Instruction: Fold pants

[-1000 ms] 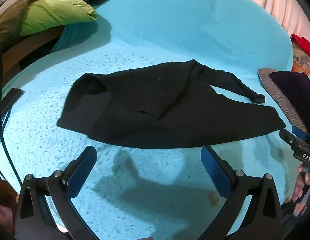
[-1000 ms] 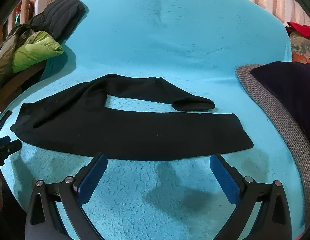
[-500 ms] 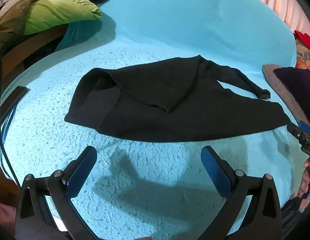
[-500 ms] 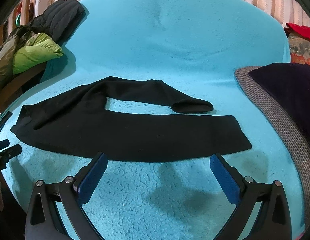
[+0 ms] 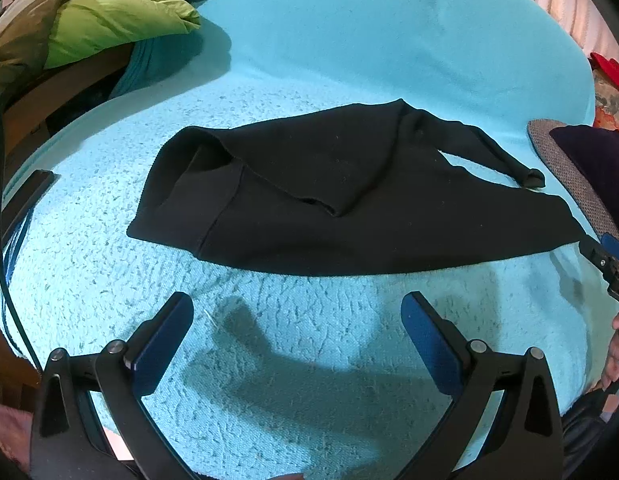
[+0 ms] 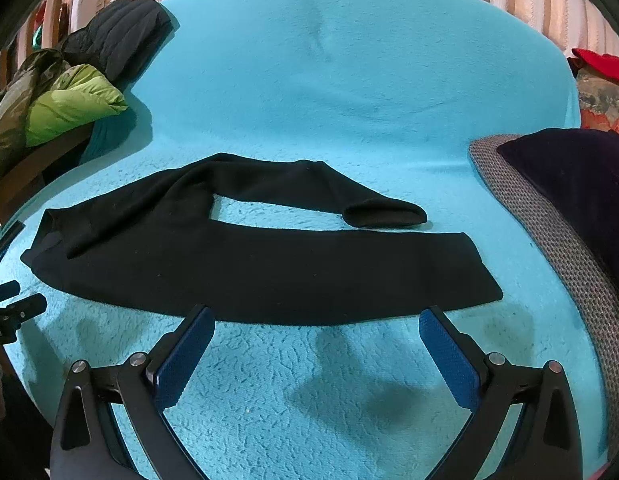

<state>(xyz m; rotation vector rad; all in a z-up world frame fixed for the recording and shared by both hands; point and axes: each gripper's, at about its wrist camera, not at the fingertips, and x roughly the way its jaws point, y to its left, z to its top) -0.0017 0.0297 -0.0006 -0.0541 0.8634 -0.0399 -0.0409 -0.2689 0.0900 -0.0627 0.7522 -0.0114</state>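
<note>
Black pants lie flat on a turquoise fleece blanket, waistband to the left and legs to the right. In the right wrist view the pants show both legs spread apart, the near leg straight, the far leg ending in a rolled cuff. My left gripper is open and empty, hovering just short of the near edge by the waist. My right gripper is open and empty at the near edge of the near leg. It also shows at the right edge of the left wrist view.
A green and camouflage jacket and a black jacket lie at the left. A grey woven cushion with a dark purple cloth lies at the right. A black cable runs down the left edge.
Both grippers have drifted slightly, so the pants sit a little further from the left gripper and a little closer to the right one. Both stay open. The pants have not moved.
</note>
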